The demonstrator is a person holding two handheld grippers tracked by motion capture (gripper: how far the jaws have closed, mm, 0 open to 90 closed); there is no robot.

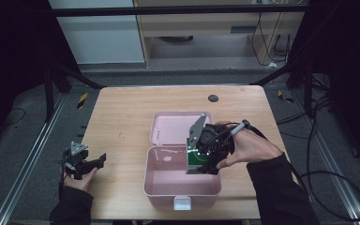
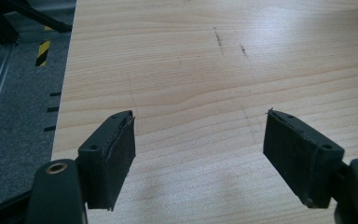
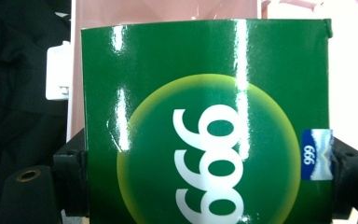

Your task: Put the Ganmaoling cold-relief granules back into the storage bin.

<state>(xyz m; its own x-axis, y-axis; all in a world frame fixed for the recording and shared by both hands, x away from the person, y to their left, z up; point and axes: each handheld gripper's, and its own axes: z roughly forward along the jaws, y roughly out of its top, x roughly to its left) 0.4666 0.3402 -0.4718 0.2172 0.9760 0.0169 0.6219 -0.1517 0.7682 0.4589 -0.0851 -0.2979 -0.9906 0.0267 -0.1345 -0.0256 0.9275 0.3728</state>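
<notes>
The green carton [image 3: 205,121], glossy with a yellow disc and white "999" print, sits clamped by its side faces between the right gripper's [image 1: 205,157] jaws, held over the right-hand side of the open pink box [image 1: 182,187], partly inside its cavity. We take the work to be lowering the carton into that box. Risk as we judge it: the carton hangs close to the box's right wall and could catch the rim on the way down, tilt in the jaws, or drag the light box across the table [image 1: 122,122]; the slick faces may also let it slip if the grip loosens early. The raised lid [image 1: 171,126] stands just behind the carton, so room to back away is tight; toward the box's left half the cavity looks free. The white latch [image 1: 182,202] sits on the box's near wall. Well left of the box, the left gripper [image 2: 198,154] rests spread wide over bare wood near the table's edge, nothing between its jaws.
</notes>
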